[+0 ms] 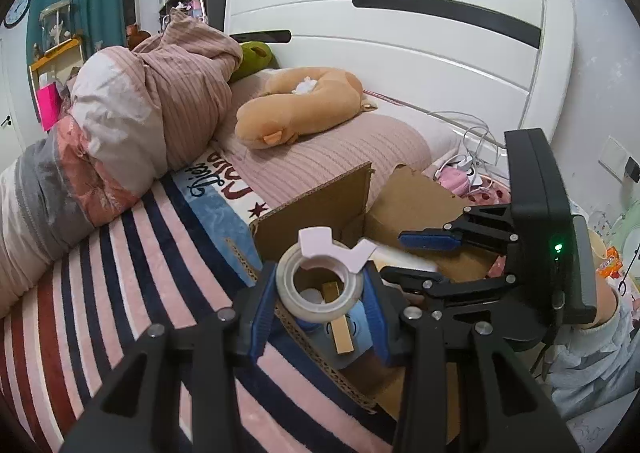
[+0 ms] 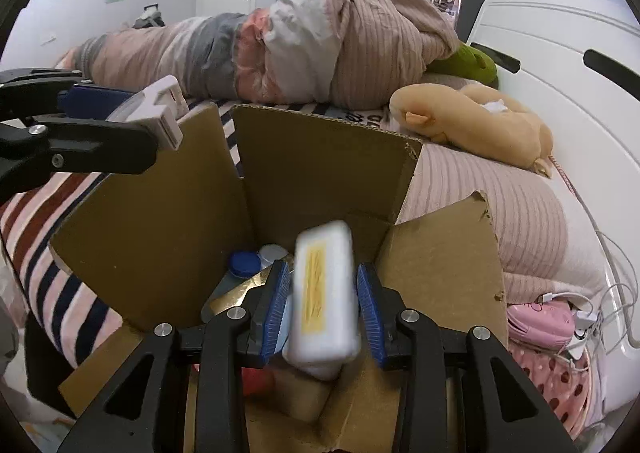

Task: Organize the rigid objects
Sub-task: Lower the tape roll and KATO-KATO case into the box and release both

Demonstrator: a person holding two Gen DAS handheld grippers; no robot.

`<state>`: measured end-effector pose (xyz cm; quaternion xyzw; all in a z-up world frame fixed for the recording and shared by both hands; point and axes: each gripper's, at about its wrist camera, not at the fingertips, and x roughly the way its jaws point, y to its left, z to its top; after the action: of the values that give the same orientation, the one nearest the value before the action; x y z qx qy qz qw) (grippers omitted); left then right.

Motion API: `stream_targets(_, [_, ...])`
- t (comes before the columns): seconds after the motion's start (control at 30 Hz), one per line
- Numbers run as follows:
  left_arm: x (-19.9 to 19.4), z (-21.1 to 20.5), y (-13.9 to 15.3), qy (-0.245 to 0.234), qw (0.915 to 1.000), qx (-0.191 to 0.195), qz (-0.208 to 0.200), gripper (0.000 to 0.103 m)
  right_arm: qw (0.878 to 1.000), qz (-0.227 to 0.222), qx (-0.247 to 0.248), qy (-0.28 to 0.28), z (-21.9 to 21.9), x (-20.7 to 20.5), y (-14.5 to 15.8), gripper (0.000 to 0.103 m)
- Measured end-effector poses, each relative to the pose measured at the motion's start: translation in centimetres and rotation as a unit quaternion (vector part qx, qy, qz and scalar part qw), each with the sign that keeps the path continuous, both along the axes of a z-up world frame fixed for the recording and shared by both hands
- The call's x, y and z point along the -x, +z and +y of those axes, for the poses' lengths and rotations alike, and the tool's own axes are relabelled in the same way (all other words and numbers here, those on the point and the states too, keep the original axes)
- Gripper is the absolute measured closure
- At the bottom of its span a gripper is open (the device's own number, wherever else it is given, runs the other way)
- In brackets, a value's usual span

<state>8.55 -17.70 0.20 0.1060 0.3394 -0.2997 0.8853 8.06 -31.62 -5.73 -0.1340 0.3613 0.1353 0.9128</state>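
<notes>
Hovering over an open cardboard box (image 2: 320, 173) on the bed, a blurred white case (image 2: 324, 293) sits between the right gripper (image 2: 324, 305) pads, seemingly slipping free (jaws apart, contact unclear); the left gripper (image 1: 320, 305) clamps a tape roll (image 1: 320, 285); best lowered past the flaps before release, clear of the other gripper.

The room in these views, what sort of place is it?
Most likely a bedroom: a white bed headboard, a bundled pink striped quilt, and a tan plush pillow lying on the bed.
</notes>
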Motion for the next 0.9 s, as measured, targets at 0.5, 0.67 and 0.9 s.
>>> stream_targets(0.5, [-0.3, -1.3, 0.1, -0.025, 0.9995, -0.015, 0.014, 0.065, 1.000, -0.003, -0.006, 0.010, -0.4, 1.4, 1.3, 0.069])
stream_targets(0.67, [-0.9, -2.2, -1.1, -0.022, 0.9990, -0.035, 0.019, 0.065, 1.000, -0.004, -0.012, 0.011, -1.0, 1.7, 1.2, 0.066])
stream_targets(0.9, [-1.3, -1.5, -1.5, -0.009, 0.9991, -0.031, 0.026, 0.061, 1.000, 0.001, -0.016, 0.012, -1.0, 1.5, 1.0, 0.066])
